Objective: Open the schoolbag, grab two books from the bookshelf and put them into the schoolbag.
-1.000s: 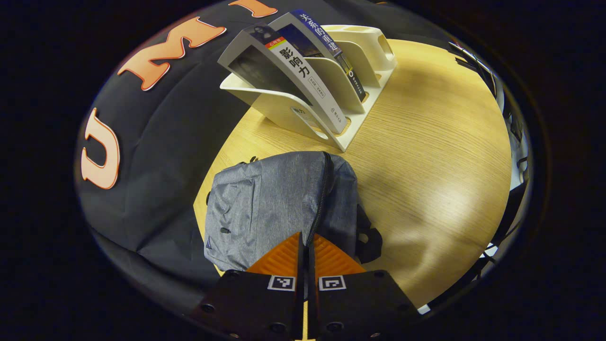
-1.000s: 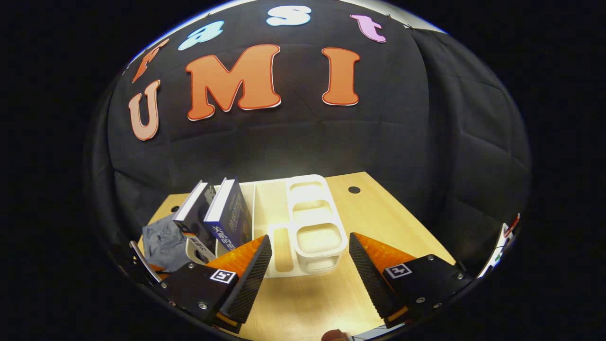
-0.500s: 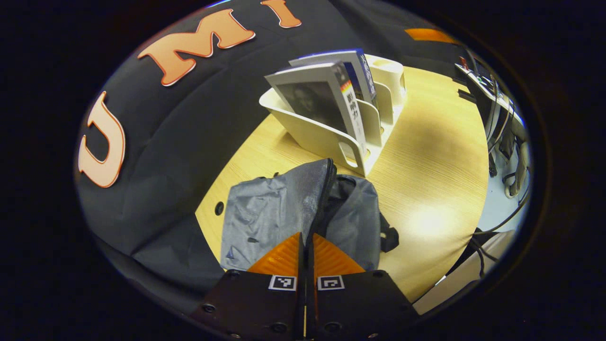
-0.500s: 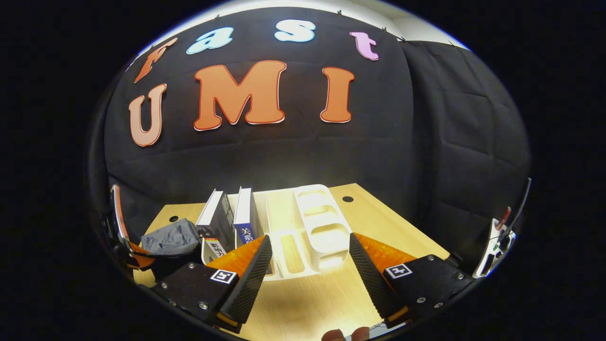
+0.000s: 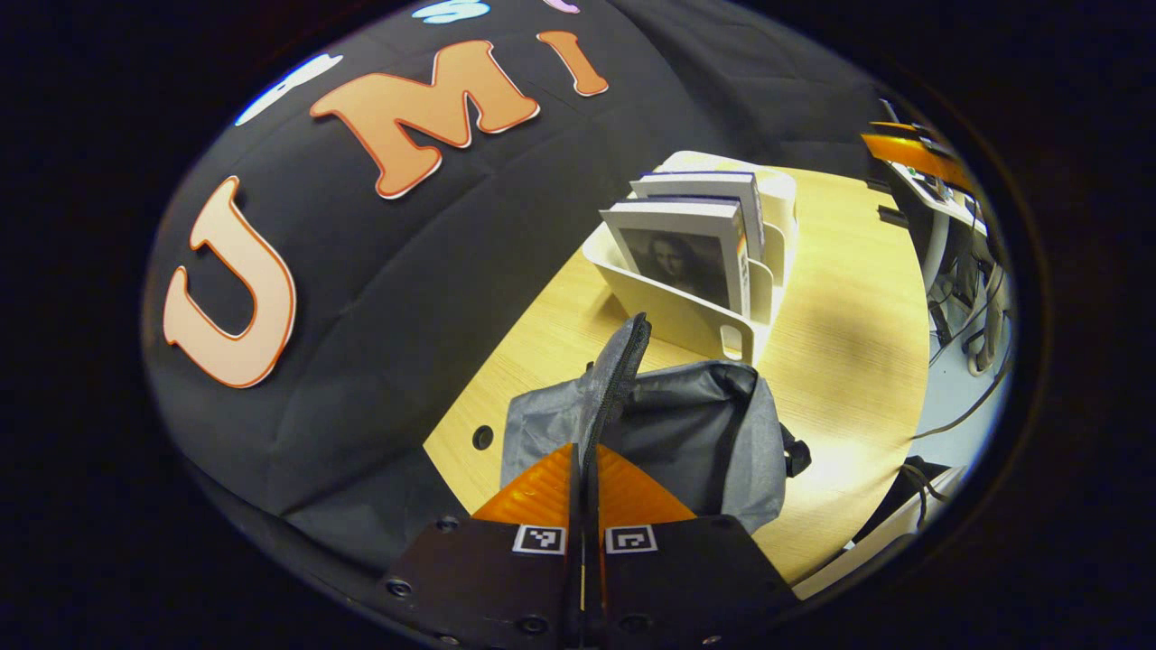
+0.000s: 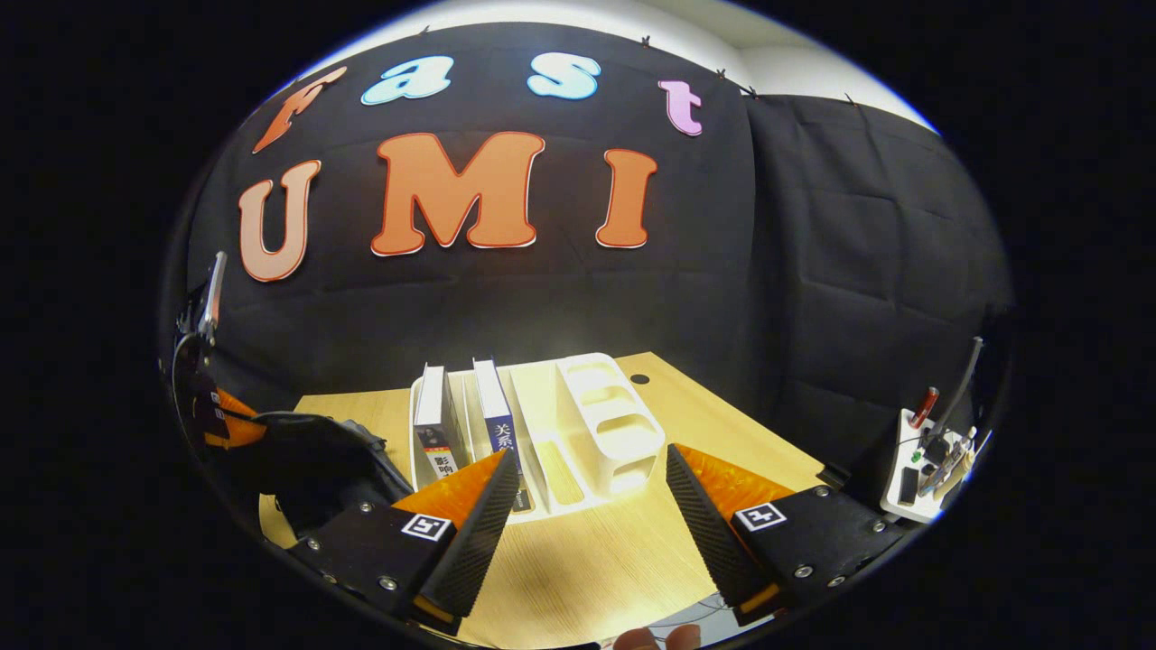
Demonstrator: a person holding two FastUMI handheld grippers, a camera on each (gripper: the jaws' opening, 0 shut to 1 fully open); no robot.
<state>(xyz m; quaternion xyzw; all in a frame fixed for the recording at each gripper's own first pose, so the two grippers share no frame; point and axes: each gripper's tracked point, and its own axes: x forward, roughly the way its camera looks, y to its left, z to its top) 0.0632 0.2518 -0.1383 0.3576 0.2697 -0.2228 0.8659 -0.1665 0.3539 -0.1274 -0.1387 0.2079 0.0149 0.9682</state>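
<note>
The grey schoolbag (image 5: pixel 713 433) lies on the wooden table (image 5: pixel 858 298), its zippered flap (image 5: pixel 623 361) pulled upright so the bag gapes. My left gripper (image 5: pixel 585 449) is shut on the lower end of that zipper edge. Behind the bag stands the white bookshelf (image 5: pixel 673 316), holding a portrait-cover book (image 5: pixel 686 262) and a second book (image 5: pixel 713 185) behind it. In the right gripper view, my right gripper (image 6: pixel 591 462) hangs open and empty above the table, facing the bookshelf (image 6: pixel 596 424) and its two books (image 6: pixel 433 424) (image 6: pixel 495 411). The schoolbag (image 6: pixel 316 456) and the left gripper (image 6: pixel 226 426) sit at far left.
A round cable hole (image 5: pixel 483 438) lies in the table near the bag, another hole (image 6: pixel 639 379) near the back edge. Cables and a desk (image 5: pixel 948 226) stand beyond the table's far side. A small stand with tools (image 6: pixel 930 460) sits off the right edge.
My left gripper has drawn the zipper edge up and back, so the bag's flap rose and the bag opened. The right gripper has lifted and pulled back slightly, still open.
</note>
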